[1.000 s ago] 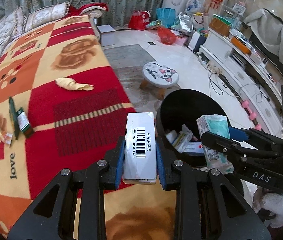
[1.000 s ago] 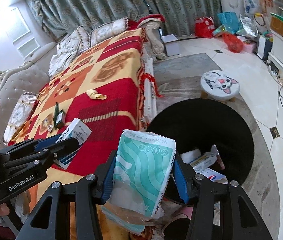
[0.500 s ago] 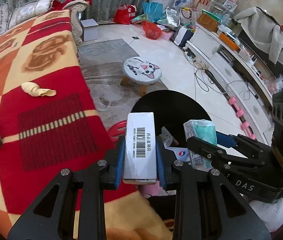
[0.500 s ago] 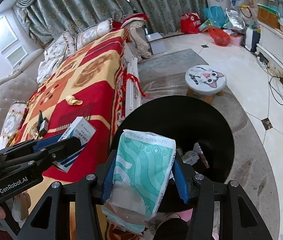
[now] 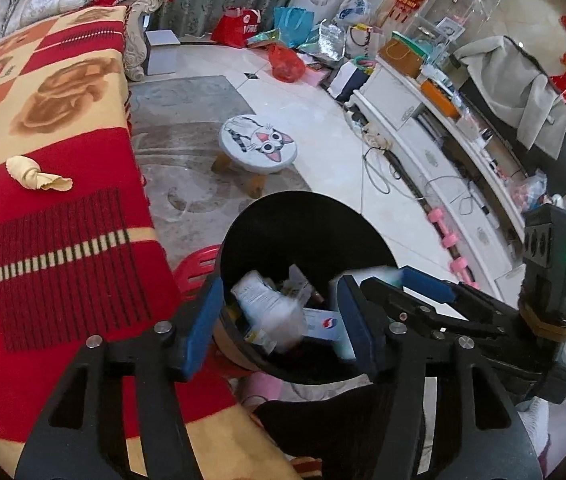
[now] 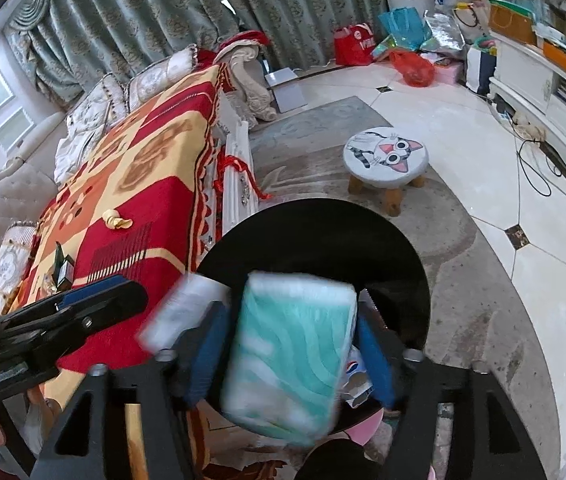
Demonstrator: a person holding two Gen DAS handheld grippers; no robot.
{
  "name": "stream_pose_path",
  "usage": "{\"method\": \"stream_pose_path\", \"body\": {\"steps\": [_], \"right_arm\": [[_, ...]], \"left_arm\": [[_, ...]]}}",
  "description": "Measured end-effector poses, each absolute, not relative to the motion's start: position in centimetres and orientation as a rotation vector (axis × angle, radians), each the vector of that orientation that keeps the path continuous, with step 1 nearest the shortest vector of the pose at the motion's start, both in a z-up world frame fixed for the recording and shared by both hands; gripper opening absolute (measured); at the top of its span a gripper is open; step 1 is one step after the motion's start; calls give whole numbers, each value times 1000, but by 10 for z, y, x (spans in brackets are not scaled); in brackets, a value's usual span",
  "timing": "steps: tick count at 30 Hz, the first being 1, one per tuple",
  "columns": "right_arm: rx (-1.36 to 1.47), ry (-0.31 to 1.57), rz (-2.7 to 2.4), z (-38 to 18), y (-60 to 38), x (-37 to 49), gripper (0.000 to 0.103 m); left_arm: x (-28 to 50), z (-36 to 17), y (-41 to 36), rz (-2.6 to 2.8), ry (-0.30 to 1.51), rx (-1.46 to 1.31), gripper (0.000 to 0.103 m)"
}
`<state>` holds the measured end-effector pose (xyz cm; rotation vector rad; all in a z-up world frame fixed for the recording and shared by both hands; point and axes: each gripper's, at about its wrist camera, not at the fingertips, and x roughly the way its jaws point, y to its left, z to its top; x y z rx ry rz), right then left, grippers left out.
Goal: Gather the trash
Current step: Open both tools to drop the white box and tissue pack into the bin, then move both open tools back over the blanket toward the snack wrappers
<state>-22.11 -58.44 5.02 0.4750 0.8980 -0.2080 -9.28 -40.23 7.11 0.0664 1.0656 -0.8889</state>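
Observation:
My left gripper (image 5: 279, 322) is open over the black trash bin (image 5: 307, 216). The white box (image 5: 269, 308) is blurred, falling free between its jaws into the bin. My right gripper (image 6: 293, 344) has its jaws spread apart. The teal tissue pack (image 6: 291, 356) between them is blurred and looks loose, over the bin (image 6: 323, 224). The falling white box (image 6: 187, 310) shows blurred beside the left gripper's fingers (image 6: 95, 304). A crumpled yellow wrapper (image 5: 37, 174) and small dark packets (image 6: 63, 268) lie on the red and yellow blanket.
A cat-face stool (image 5: 259, 146) stands on the rug beyond the bin. A red plastic stool (image 5: 195, 268) sits beside the bin by the bed edge. Bags (image 5: 287, 62) crowd the far floor. A white TV cabinet (image 5: 443, 152) with cables runs along the right.
Both grippers have moved over the bin and opened. The white box has left the left gripper and is dropping. The tissue pack has come loose in the right gripper.

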Motion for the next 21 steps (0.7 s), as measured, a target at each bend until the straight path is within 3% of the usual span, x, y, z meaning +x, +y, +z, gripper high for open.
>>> {"method": "stream_pose_path", "body": {"steps": [21], "right_arm": [[270, 876, -189, 73, -513, -205, 69]], "left_arm": [[-92, 84, -320, -653, 928, 122, 58]]}}
